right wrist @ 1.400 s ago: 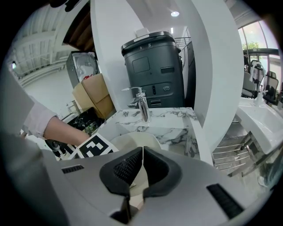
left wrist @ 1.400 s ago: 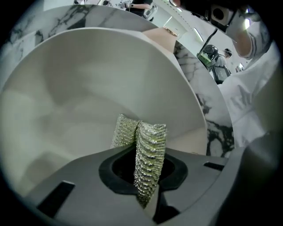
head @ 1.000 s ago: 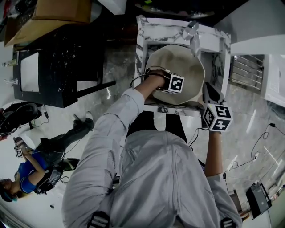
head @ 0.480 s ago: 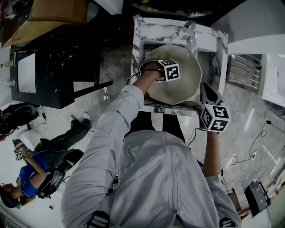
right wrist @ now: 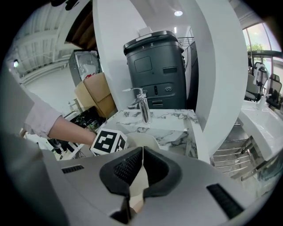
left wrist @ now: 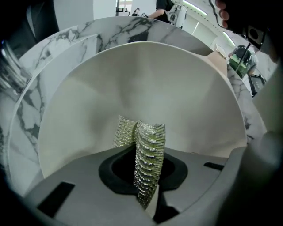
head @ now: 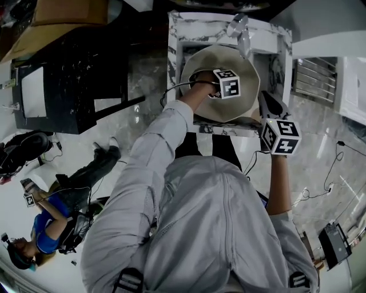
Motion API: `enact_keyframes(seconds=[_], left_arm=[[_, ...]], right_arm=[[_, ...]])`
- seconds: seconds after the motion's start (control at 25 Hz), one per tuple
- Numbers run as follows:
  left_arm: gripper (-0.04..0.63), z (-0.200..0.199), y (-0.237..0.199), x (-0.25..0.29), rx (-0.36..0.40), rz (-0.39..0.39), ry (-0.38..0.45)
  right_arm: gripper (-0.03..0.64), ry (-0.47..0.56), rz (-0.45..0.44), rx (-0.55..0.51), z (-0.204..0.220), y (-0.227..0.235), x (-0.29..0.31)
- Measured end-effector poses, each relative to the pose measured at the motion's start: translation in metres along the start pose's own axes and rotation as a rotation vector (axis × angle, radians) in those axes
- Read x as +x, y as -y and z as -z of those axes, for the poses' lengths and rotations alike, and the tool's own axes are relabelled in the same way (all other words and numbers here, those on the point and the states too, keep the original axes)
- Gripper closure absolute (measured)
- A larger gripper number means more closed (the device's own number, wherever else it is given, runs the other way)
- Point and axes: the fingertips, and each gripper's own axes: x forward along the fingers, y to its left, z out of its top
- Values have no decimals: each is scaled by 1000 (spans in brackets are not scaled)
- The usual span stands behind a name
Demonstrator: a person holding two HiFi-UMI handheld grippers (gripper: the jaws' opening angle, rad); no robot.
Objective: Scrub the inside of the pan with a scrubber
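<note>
A large cream pan [head: 214,63] lies in the marble sink [head: 182,34]. My left gripper [left wrist: 142,152] is shut on a silvery mesh scrubber [left wrist: 149,145]. The scrubber's far end presses on the pan's inner wall [left wrist: 141,84]. In the head view only that gripper's marker cube [head: 229,84] shows over the pan's middle. My right gripper [head: 266,103] sits at the pan's right side, by the sink's front edge. Its jaws are shut on a thin cream edge of the pan [right wrist: 139,178]. The pan's handle is out of sight.
A chrome faucet [head: 240,31] stands behind the sink. A black cabinet [head: 74,74] and cardboard boxes [head: 63,17] are to the left. A wire rack [head: 314,80] is on the right. A dark bin [right wrist: 159,70] stands beyond the faucet. Another person [head: 46,229] crouches on the floor at lower left.
My left gripper has slid with the scrubber from the pan's near part toward its middle and slightly right. The right gripper keeps its hold in the same spot.
</note>
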Motion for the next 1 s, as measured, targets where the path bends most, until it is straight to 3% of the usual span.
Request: enact_keyframes(seconds=[0.12, 0.24, 0.4, 0.52, 0.68, 1.0], left_arm=[[529, -10, 33, -1, 73, 92, 8], [529, -6, 61, -2, 98, 199, -8], [529, -2, 78, -9, 94, 299, -19], [529, 12, 87, -12, 86, 345, -76], [529, 24, 116, -22, 86, 485, -114], [529, 45, 144, -63, 96, 679, -105]], right_arm=[[580, 9, -4, -12, -7, -2, -2], [580, 6, -10, -23, -10, -7, -3], [580, 8, -13, -49, -19, -9, -5], [580, 23, -13, -50, -26, -10, -5], [580, 31, -3, -57, -31, -9, -12], [580, 68, 12, -80, -52, -22, -30]])
